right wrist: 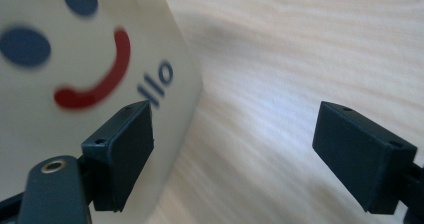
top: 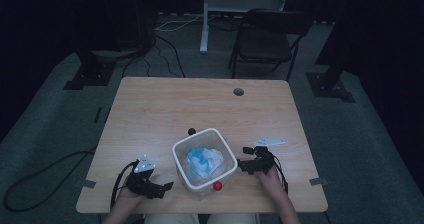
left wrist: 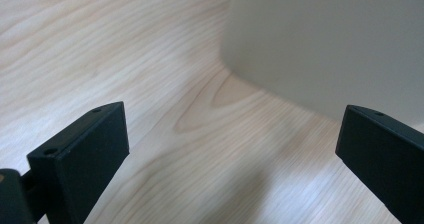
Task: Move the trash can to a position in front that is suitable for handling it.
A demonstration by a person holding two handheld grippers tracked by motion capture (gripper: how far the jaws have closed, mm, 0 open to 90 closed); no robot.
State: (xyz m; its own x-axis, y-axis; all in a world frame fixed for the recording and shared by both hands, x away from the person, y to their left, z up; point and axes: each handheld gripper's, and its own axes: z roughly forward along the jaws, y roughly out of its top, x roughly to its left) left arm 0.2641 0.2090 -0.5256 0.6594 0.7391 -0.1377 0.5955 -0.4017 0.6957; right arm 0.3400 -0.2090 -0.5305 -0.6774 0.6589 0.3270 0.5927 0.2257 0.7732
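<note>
The wooden table (top: 150, 114) holds a white tub (top: 204, 163) near its front edge, standing upright with its open top facing up. Inside lies a crumpled blue and white cloth (top: 204, 160). The right gripper view shows a smiley face and blue letters on the tub's side. The left gripper (top: 150, 184) and right gripper (top: 248, 159) sit on either side, both with jaws wide apart, holding nothing. 2 small balls, a red ball (top: 217, 186) and a black ball (top: 191, 131), touch the tub.

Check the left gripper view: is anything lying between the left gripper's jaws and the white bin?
No. Between the left gripper and the white bin there is just bare wooden table, seen in the left gripper view.
</note>
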